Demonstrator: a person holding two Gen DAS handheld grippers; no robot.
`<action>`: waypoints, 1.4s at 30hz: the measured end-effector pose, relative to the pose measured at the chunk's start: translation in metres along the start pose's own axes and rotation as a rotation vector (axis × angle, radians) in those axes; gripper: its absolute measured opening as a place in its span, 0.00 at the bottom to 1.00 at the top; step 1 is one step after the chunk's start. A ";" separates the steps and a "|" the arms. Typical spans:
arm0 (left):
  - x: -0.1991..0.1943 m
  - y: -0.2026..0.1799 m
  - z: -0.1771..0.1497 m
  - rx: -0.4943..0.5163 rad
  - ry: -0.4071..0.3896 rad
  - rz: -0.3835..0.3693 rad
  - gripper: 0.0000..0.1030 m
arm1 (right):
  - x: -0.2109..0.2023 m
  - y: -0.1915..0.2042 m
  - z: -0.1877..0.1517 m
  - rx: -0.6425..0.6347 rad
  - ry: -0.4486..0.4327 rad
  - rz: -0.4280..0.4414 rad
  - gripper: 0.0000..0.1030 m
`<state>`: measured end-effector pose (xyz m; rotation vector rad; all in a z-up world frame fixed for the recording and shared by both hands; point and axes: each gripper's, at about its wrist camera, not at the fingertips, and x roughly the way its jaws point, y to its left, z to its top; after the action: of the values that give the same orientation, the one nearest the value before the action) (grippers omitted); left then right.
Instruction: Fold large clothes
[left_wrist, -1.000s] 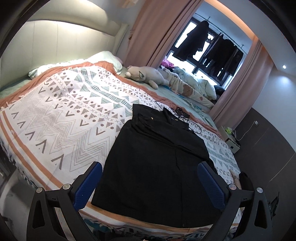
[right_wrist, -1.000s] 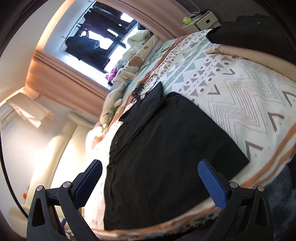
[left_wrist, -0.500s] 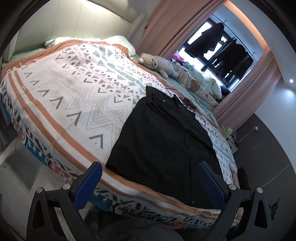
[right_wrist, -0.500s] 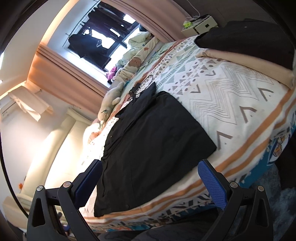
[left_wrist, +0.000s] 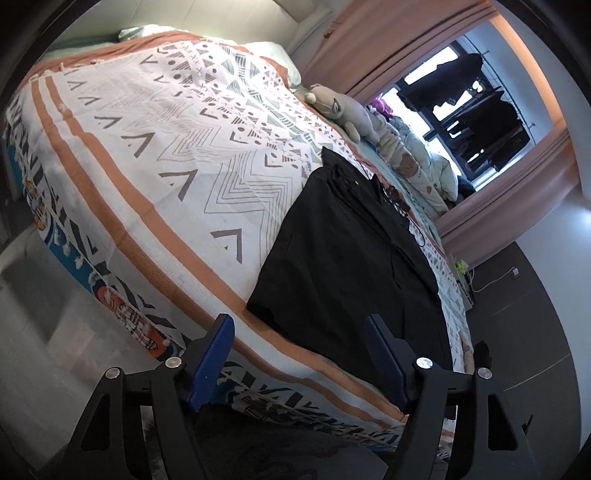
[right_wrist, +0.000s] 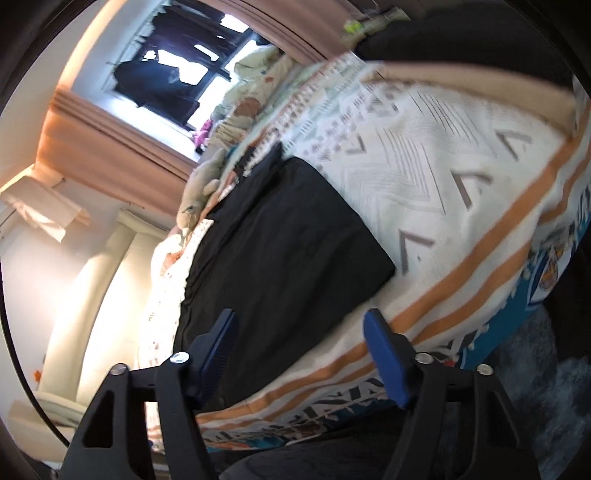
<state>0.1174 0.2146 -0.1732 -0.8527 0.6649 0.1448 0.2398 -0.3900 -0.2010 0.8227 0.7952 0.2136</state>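
A large black garment lies flat on the patterned bedspread, its sides folded in and its near hem close to the bed's edge. In the right wrist view the same black garment runs away from the camera. My left gripper hangs open off the bed's edge, short of the hem, with nothing between its blue pads. My right gripper is also open and empty, held back from the bed's edge, its left pad in line with the garment's near hem.
A plush toy and bundled bedding lie along the far side near the window. A dark cable rests past the garment's collar. A folded dark cloth sits at the bed's far corner. Dark floor lies below the bed.
Both grippers have drawn back and dropped from over the garment to beyond the bed's edge. Their jaws have narrowed but stay open. The garment has not moved.
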 end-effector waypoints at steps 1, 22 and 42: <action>0.005 0.002 0.000 -0.008 0.009 -0.002 0.65 | 0.005 -0.005 -0.001 0.009 0.005 0.001 0.61; 0.079 0.020 0.012 -0.120 0.088 0.023 0.54 | 0.067 -0.053 0.020 0.149 0.022 0.056 0.49; 0.079 0.004 0.014 -0.147 0.104 -0.184 0.54 | 0.069 -0.043 0.032 0.151 -0.031 0.249 0.48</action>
<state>0.1856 0.2170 -0.2163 -1.0641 0.6750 -0.0171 0.3058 -0.4055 -0.2563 1.0660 0.6842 0.3640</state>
